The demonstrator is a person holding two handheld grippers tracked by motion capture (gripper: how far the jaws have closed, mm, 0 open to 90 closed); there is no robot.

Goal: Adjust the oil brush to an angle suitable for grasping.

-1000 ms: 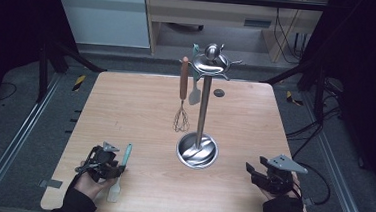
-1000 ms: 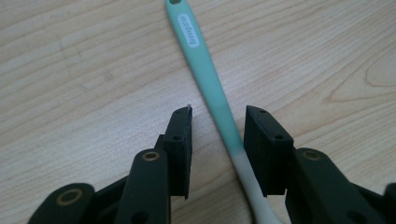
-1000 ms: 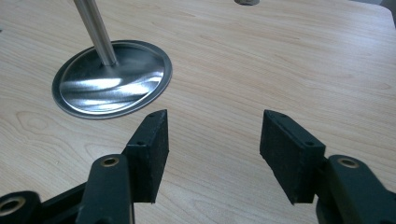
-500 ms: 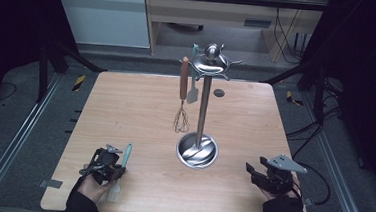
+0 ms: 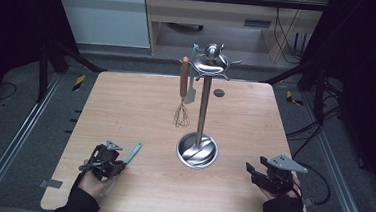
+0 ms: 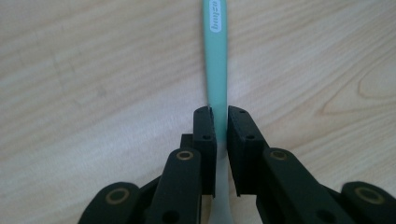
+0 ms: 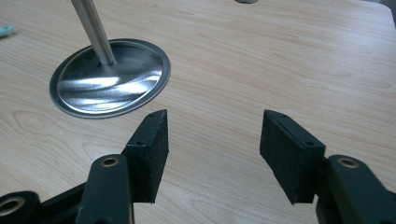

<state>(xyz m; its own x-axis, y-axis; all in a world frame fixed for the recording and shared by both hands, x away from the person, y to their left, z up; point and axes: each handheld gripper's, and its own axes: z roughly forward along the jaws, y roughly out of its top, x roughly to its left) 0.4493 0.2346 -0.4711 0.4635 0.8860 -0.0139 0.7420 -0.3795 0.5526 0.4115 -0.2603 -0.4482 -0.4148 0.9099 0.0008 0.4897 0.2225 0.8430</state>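
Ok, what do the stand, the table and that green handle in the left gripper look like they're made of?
Stand: polished metal, probably steel; its round base mirrors the light. Table: pale wood or wood-look laminate, matte, with visible grain. Green handle: smooth mint plastic or silicone, with a printed white logo; I cannot tell which. The left gripper clamps it.

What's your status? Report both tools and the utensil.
Left tool shut on teal utensil handle, low over table. Right tool open, empty, near stand base. Whisk hangs on stand. Nothing in the way.

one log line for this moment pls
left gripper: shut on teal utensil handle, low over table | right gripper: open, empty | stand: whisk and spatula hanging
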